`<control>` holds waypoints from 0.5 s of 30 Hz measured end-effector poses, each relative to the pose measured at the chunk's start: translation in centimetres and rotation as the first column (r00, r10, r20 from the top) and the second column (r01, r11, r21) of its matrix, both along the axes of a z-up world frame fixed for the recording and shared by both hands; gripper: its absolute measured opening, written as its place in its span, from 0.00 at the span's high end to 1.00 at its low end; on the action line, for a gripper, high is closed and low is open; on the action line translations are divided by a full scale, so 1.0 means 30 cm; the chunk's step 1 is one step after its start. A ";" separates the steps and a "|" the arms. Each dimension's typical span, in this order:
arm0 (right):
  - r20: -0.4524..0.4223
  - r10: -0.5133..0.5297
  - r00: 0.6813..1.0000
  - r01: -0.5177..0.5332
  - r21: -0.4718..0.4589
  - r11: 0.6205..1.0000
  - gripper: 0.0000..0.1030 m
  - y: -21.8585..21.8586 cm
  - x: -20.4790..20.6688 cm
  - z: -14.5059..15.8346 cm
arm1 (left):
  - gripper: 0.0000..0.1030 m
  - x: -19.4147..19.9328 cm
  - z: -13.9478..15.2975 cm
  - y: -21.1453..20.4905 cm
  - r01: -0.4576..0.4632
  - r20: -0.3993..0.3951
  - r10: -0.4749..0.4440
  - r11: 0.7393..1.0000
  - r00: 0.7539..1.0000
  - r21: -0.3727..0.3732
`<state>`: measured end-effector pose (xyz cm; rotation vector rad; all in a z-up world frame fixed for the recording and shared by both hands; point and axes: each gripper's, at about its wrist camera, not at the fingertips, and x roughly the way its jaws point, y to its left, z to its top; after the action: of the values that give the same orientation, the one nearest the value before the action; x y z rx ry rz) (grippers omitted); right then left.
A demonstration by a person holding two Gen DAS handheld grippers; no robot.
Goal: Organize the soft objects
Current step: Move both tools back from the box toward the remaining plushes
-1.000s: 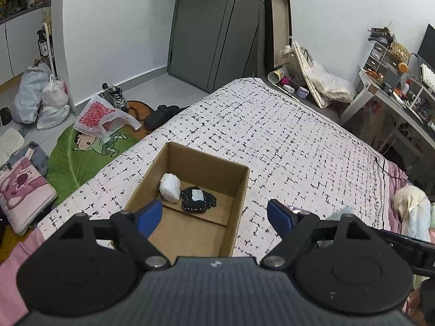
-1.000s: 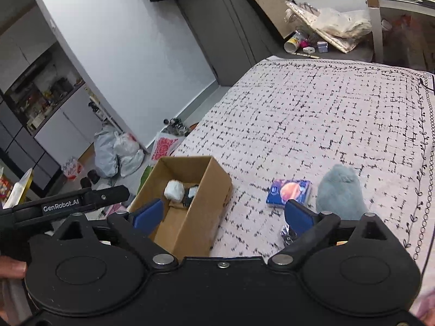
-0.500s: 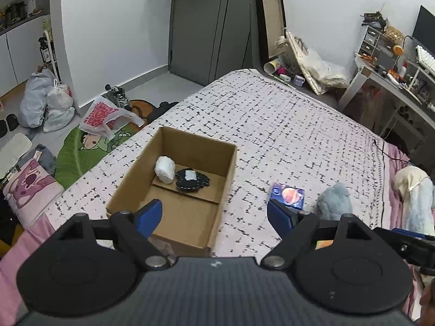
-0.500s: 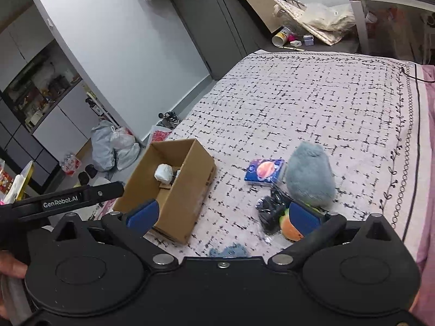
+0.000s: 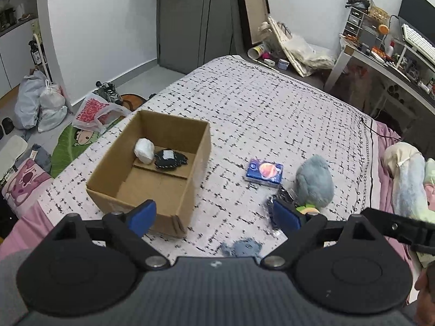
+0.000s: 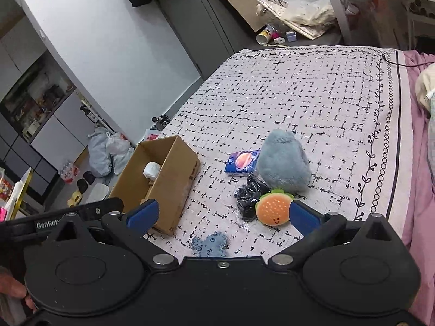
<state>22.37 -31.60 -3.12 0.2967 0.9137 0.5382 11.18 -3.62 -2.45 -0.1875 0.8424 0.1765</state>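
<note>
Here's the bed (image 5: 272, 103), its white cover crossed with black dashes, and everything in play sits on it. Biggest piece is the open brown cardboard box (image 5: 190, 179), near the bed's left edge. Two things are already in, lying at the far end of its floor: a white crumpled soft lump (image 5: 144, 150) and, touching it, a flat black fabric piece with a pale patch (image 5: 170, 159). So the job looks started but less than half done.

Still out on the cover: the fluffy grey-blue plush (image 6: 282, 163), largest of the lot, with a blue rectangular packet printed with an orange planet (image 6: 242, 161) just beside it. In front of those sits a black bundle in clear wrap (image 6: 248, 198), touching a small orange burger-shaped plush with a smiling face (image 6: 274, 210). Closest in, a little flat blue fabric animal (image 6: 210, 245) lies apart from the cluster. Five to go, by my count.

The left tool (image 5: 217, 216) is widening, nothing between its blue pads. The right tool (image 6: 221, 216) stands fully wide and empty, the burger plush lying just ahead of its right pad.
</note>
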 end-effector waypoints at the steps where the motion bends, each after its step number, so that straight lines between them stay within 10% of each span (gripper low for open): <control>1: -0.001 -0.001 1.000 0.001 0.002 1.000 0.00 -0.004 0.000 0.000 | 0.11 -0.006 -0.001 -0.008 0.005 0.007 -0.005 1.000 1.000 -0.009; 15: -0.051 -0.027 0.998 0.027 0.009 1.000 0.00 -0.037 0.015 -0.076 | 0.03 -0.016 -0.056 -0.089 -0.057 -0.055 0.058 0.998 0.997 0.019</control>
<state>22.83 -32.71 -5.39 0.3320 0.9554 0.5121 10.69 -6.29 -4.11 -0.1912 0.8909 0.2442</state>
